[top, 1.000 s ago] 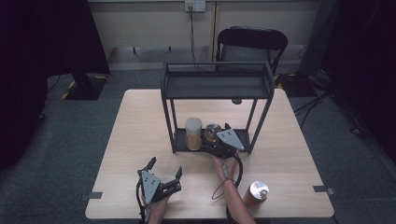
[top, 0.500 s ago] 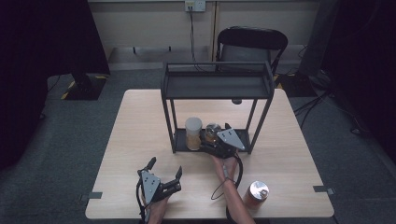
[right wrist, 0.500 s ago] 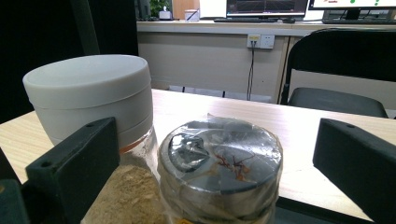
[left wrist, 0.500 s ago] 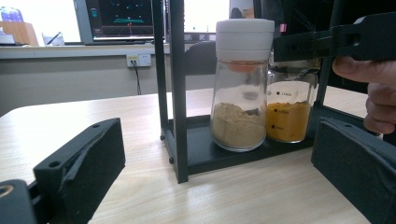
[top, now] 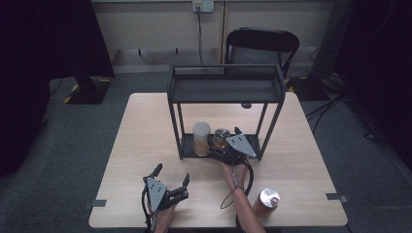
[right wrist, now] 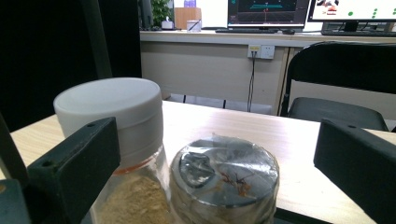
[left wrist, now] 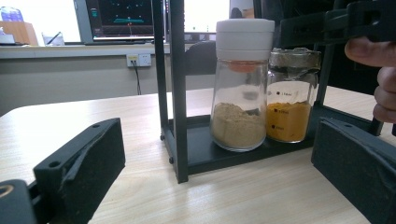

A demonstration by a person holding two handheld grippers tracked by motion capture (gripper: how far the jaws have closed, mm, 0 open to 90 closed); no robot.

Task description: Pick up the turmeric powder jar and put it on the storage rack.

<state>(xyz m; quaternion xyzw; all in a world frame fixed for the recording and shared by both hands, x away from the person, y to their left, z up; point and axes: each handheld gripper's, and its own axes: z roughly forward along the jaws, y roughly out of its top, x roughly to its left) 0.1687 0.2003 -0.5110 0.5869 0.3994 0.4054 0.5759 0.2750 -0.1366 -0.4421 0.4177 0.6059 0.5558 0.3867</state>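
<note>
Crowding the silver-lidded jar (right wrist: 223, 186), a white-capped jar (right wrist: 116, 135) stands just beside.

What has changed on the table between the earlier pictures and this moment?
Almost nothing visibly changed. The right gripper stays open at the rack's lower shelf, over the foil-covered jar beside the white-capped jar. The left gripper stays open on the table, and the can has not moved.

2 spice jars (top: 201, 138) (top: 221, 138), 1 rack (top: 226, 90), 1 can (top: 266, 202), 1 chair (top: 262, 45), 2 grippers (top: 169, 179) (top: 224, 137).
</note>
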